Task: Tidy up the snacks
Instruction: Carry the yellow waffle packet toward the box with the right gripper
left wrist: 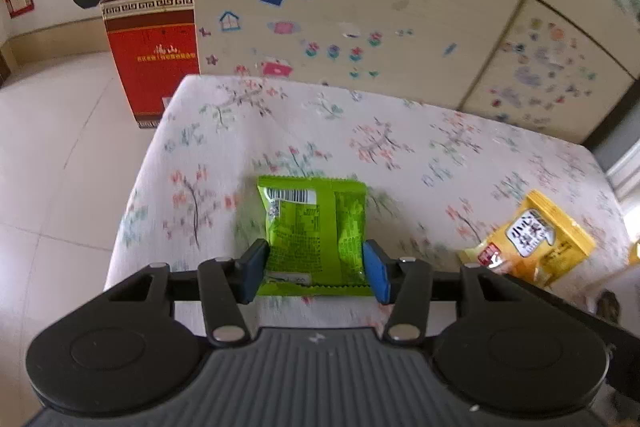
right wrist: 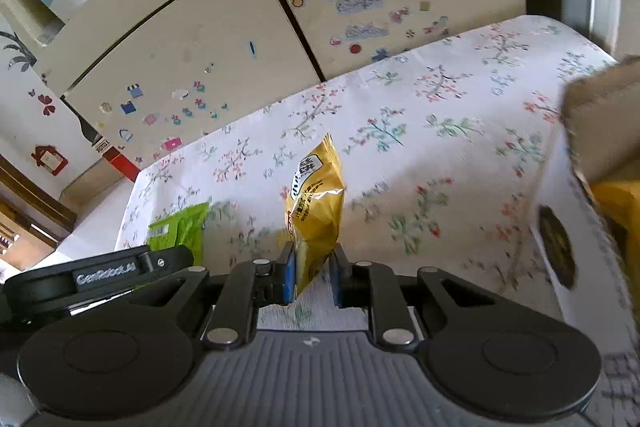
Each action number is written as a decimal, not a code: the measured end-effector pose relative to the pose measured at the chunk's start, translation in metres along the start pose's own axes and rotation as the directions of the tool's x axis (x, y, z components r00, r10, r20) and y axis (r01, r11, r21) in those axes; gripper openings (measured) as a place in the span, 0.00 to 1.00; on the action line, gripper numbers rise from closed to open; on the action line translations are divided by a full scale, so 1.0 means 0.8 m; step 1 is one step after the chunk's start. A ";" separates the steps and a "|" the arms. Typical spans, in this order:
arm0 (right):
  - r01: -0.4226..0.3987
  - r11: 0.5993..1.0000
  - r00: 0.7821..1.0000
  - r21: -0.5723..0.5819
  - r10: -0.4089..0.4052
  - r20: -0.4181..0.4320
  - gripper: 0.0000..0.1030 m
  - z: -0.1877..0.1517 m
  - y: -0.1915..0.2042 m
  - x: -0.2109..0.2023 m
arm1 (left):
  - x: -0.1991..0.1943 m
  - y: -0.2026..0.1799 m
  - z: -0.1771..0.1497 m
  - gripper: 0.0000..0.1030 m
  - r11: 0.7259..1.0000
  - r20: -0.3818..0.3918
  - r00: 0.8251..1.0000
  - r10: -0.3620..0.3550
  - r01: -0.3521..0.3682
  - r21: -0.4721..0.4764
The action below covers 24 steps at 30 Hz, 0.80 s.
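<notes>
Two claws, left claw [left wrist: 316, 267] clamped on green packet [left wrist: 314, 227], right claw [right wrist: 314, 273] pinching yellow packet [right wrist: 316, 203]

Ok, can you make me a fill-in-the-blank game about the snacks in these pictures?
1. The left gripper holds a ____ snack packet.
2. The right gripper holds a ____ snack packet.
3. The tablecloth is printed with ____.
4. The cupboard doors behind the table are covered in ____.

Missing words: green; yellow; flowers; stickers
</notes>
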State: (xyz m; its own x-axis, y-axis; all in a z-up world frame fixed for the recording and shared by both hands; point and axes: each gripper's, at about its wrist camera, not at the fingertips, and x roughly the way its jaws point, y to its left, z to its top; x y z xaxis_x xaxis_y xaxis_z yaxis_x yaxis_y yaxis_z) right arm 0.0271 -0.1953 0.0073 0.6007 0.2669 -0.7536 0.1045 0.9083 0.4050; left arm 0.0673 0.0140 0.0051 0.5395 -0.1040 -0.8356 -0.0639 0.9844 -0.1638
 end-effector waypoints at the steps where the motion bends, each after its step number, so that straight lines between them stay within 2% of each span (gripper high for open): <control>1: 0.003 1.000 1.000 0.001 -0.002 -0.003 0.21 -0.003 0.000 -0.005 | -0.006 -0.001 -0.006 0.49 1.000 -0.002 1.000 -0.008 0.008 -0.001; 6: 0.006 1.000 1.000 -0.002 -0.006 -0.006 0.20 -0.020 -0.001 -0.030 | -0.029 0.001 -0.036 0.49 0.999 -0.012 0.999 -0.037 0.037 0.002; 12: 0.007 0.999 1.000 -0.040 -0.007 0.002 0.20 -0.034 0.004 -0.057 | -0.055 0.009 -0.061 0.48 0.999 0.023 0.999 -0.027 0.026 0.040; 16: 0.011 1.000 1.000 0.014 -0.011 0.000 0.23 -0.047 -0.008 -0.060 | -0.063 0.019 -0.070 0.48 0.999 0.026 0.999 -0.023 0.023 0.026; 18: 0.003 0.998 1.000 0.060 -0.003 0.000 0.30 -0.049 -0.015 -0.059 | -0.063 0.023 -0.073 0.47 0.999 0.023 0.999 -0.029 0.029 0.019; 20: 0.017 0.996 1.000 0.085 -0.018 0.009 0.48 -0.049 -0.018 -0.057 | -0.061 0.024 -0.075 0.44 0.999 0.024 0.999 -0.030 0.030 0.028; 24: 0.047 0.996 0.998 0.079 -0.050 0.031 0.56 -0.049 -0.015 -0.052 | -0.055 0.024 -0.075 0.44 0.998 0.019 0.999 -0.042 0.041 0.039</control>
State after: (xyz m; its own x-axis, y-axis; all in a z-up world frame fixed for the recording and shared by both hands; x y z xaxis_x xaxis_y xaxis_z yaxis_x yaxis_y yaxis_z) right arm -0.0300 -0.2046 0.0137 0.6193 0.2112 -0.7562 0.1948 0.8917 0.4086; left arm -0.0079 0.0290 0.0071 0.5579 -0.1422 -0.8177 -0.0088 0.9842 -0.1771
